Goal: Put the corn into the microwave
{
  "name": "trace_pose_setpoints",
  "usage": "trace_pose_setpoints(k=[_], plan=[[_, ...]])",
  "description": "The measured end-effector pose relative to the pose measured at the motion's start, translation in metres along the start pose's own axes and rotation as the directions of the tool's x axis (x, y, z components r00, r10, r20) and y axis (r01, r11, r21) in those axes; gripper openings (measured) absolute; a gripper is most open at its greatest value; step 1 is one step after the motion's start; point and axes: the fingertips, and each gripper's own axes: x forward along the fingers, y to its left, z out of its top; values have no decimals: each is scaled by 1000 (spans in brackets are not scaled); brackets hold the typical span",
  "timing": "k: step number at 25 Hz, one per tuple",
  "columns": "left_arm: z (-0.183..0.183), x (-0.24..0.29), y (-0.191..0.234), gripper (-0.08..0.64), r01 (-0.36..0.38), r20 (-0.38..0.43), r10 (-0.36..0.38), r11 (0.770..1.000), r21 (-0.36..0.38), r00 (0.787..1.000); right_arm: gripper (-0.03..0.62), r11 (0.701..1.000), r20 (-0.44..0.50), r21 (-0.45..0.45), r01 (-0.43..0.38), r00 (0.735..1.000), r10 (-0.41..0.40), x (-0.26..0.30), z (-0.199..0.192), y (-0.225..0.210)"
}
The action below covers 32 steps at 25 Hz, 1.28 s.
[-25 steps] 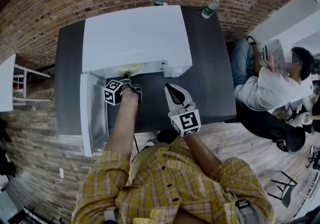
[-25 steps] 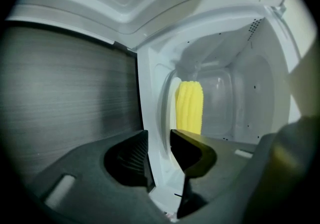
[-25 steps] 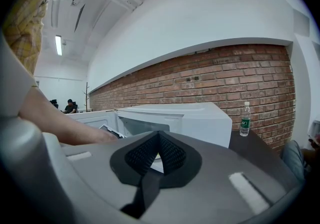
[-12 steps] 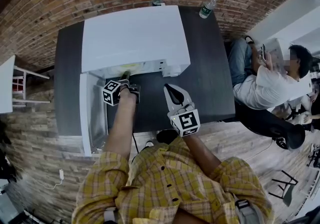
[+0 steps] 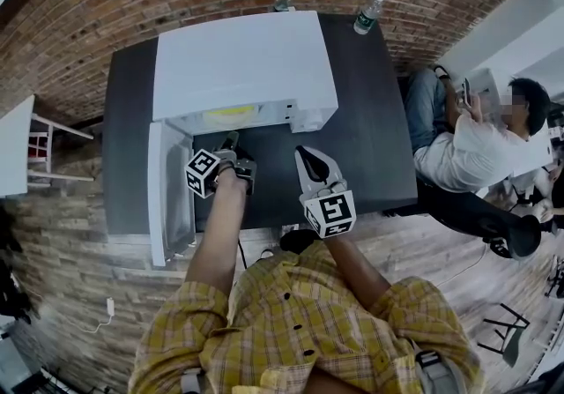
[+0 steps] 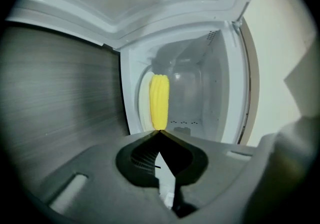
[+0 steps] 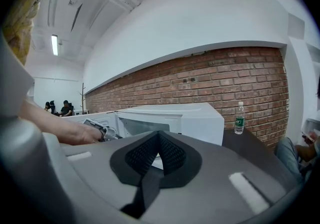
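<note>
Near: my bare left forearm is stretched forward. My left claw (image 5: 231, 142) points at the open mouth of the microwave (image 5: 242, 62), tipped slightly down and rolled on its side. Its jaws are pressed tip to tip with nothing between them. My right claw (image 5: 306, 154) hangs beside it over the dark tabletop (image 5: 370, 128), roughly level and aimed at the microwave's right front. Its jaws are likewise closed on nothing.

The door (image 5: 167, 194) stands swung out to my left.

The corn (image 6: 159, 101) is inside the cavity, beyond the left claw's tips, not gripped. It lies flat, long axis side to side, parallel to the mouth. In the left gripper view it runs up the picture only because the claw is rolled: the tabletop sits at that picture's left, the door at its top. I cannot tell which end is the tapered one.

The head view gives only a yellow sliver under the cavity's top edge; the left gripper view shows the cob's length. The right gripper view shows no corn, but it does show my left hand (image 7: 75, 135) at the mouth, and a water bottle (image 7: 240, 117) before the brick wall (image 7: 225, 77).
</note>
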Motion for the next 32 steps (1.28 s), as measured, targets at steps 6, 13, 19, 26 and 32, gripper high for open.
trace_pose_setpoints(k=[6,13,19,26,32], plan=[[-17,-27,-21,-2,100,-57,-94,987,126,994,3,1000,5,15,14,1000,-14,-11,0,7],[-45,-66,-47,-2,206,-145,-173,944,257,974,3,998,1,49,28,1000,-28,-28,0,20],[-62,-105,-73,-2,280,-194,-214,849,449,958,3,997,13,72,32,999,-33,-42,0,36],[-84,-145,-89,-2,317,-233,-217,686,654,948,3,995,33,88,40,999,-43,-60,4,50],[-100,-174,-102,-2,322,-241,-219,515,795,945,3,995,46,95,41,998,-45,-72,5,58]])
